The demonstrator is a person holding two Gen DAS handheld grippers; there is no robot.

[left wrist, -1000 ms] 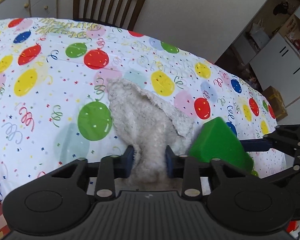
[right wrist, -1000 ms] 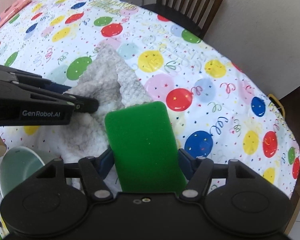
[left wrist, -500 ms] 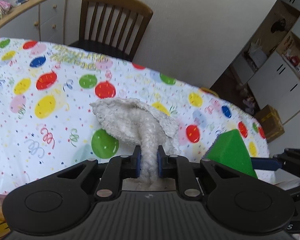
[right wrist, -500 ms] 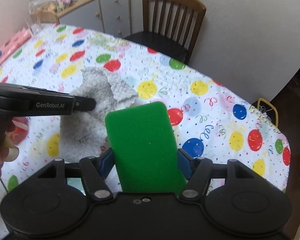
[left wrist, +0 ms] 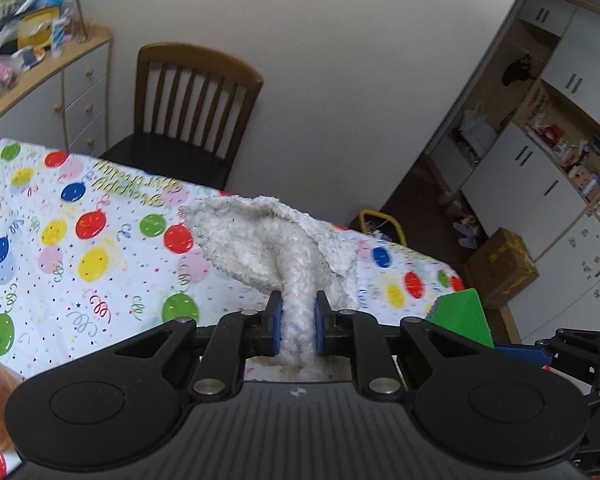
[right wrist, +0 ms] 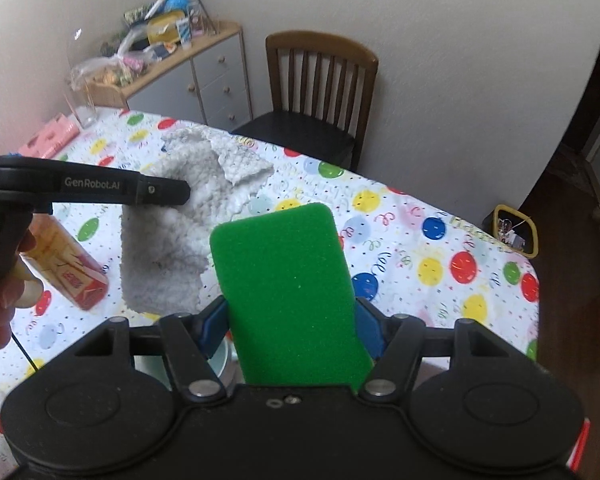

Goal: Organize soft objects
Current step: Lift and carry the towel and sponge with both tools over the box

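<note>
Left wrist view: our left tongs (left wrist: 297, 322) pinch fluffy white towel (left wrist: 276, 240); right tongs (right wrist: 292, 320) clamp green rectangular sponge (right wrist: 288, 280).

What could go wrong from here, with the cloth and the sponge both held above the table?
1. The left gripper pinches only a narrow bunch of the white fluffy cloth; the hanging rest might brush the orange bottle below it and tip it.
2. The right gripper clamps the green sponge near its lower end, so the soft foam could twist or slip.
3. The two grippers sit close together and could collide.
</note>
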